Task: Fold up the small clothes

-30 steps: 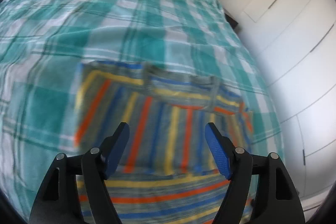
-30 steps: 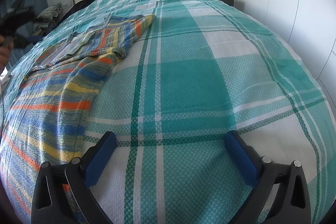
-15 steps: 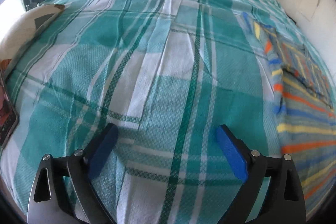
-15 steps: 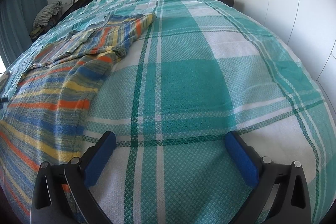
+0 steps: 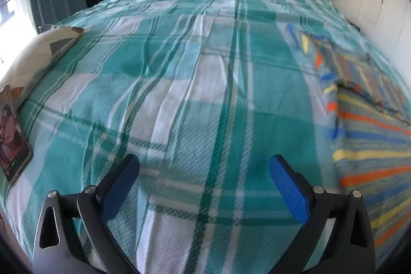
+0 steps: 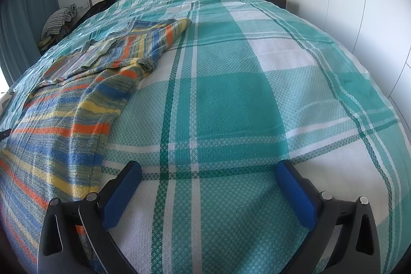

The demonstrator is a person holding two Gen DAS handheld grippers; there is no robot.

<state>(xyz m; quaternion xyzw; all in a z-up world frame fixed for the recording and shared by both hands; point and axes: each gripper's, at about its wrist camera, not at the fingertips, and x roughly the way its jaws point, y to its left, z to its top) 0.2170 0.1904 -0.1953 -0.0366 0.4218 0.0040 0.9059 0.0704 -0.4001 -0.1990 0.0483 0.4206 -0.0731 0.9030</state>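
Garment [image 6: 77, 104] now lies released on bed [image 6: 231, 84]; left tongs [image 5: 205, 186] swung off beside it, opening, empty. Right tongs [image 6: 208, 194] spread, empty. Next fold pending.

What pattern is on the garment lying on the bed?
Stripes of orange, yellow and blue on grey garment; clearest in the right wrist view.

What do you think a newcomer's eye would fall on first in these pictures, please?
First the teal and white checked bedspread, which fills both views. Next the striped garment in orange, blue and yellow, lying partly folded along the left of the right wrist view and at the right edge of the left wrist view. The left gripper is opening and the right gripper stands wide open, both over bare bedspread with nothing between the pads.
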